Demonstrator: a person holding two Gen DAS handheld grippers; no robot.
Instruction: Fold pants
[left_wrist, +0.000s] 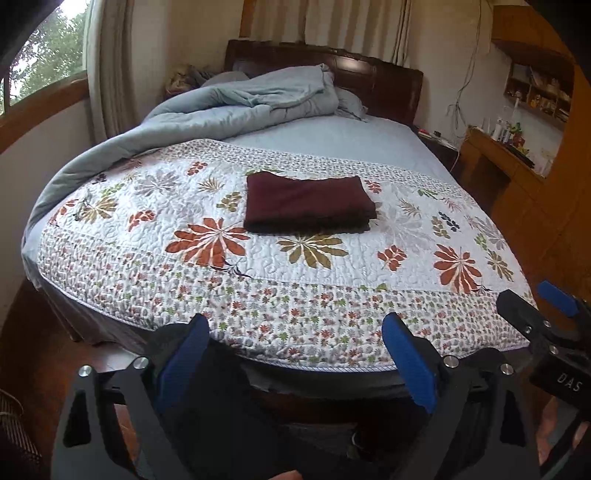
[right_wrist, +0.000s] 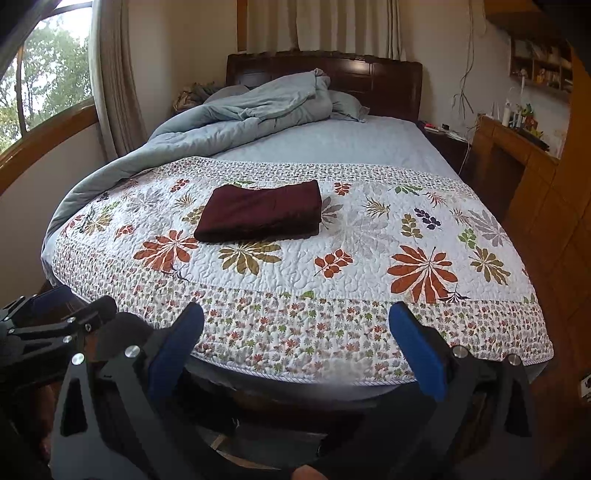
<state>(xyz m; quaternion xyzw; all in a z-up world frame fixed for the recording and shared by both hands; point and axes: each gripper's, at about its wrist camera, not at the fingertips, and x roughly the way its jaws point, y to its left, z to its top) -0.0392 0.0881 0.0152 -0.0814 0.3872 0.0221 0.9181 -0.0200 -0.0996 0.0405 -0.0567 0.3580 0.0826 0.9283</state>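
Dark maroon pants (left_wrist: 308, 203) (right_wrist: 260, 214) lie folded into a neat rectangle on the floral quilt (left_wrist: 295, 288) (right_wrist: 295, 295), near the middle of the bed. My left gripper (left_wrist: 295, 354) hangs open past the foot of the bed, well short of the pants, nothing between its blue pads (left_wrist: 408, 358). My right gripper (right_wrist: 295, 350) is also open and empty, held back at the bed's foot edge. The right gripper (left_wrist: 543, 314) shows at the right edge of the left wrist view; the left gripper (right_wrist: 55, 317) shows at the left edge of the right wrist view.
A rumpled grey-blue duvet (left_wrist: 236, 107) is heaped along the left side and head of the bed, against a dark wooden headboard (left_wrist: 373, 77). A wooden desk with shelves (left_wrist: 517, 155) stands to the right, a window (left_wrist: 40, 62) to the left. Wooden floor surrounds the bed.
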